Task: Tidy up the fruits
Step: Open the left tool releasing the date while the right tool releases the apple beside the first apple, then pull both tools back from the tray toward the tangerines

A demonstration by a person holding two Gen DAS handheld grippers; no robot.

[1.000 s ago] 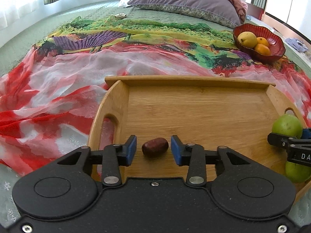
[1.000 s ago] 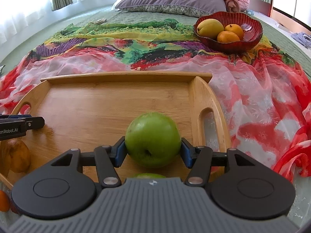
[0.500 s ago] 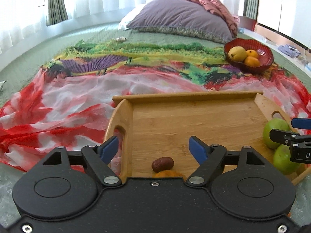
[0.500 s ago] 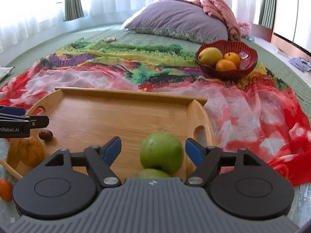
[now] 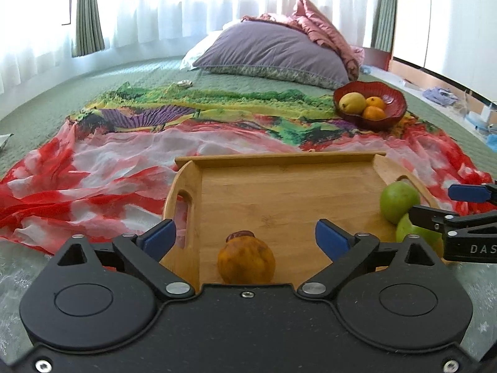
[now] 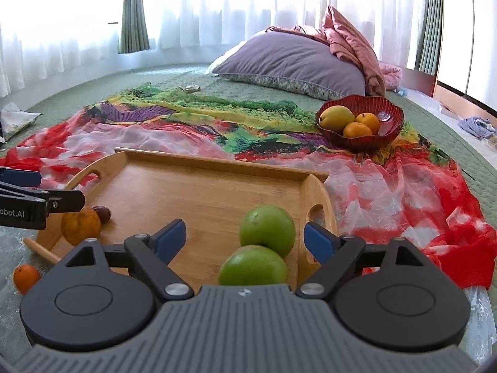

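Note:
A wooden tray (image 5: 279, 199) (image 6: 192, 186) lies on a colourful scarf on the bed. At its left near end sit a brownish-yellow fruit (image 5: 246, 260) (image 6: 80, 225) and a small dark red date (image 5: 239, 235) (image 6: 102, 213). At its right end sit two green apples (image 6: 267, 229) (image 6: 253, 265), also in the left wrist view (image 5: 399, 198). My left gripper (image 5: 245, 237) is open and empty, drawn back above the yellow fruit. My right gripper (image 6: 245, 236) is open and empty, just behind the apples.
A red bowl (image 6: 360, 122) (image 5: 370, 105) with a mango and two oranges stands at the far right on the scarf. A small orange (image 6: 25, 278) lies off the tray at the near left. A purple pillow (image 6: 295, 62) lies at the back.
Both grippers opened and drew back and up. The left let go of the date and the right let go of the green apple; both fruits stay on the tray.

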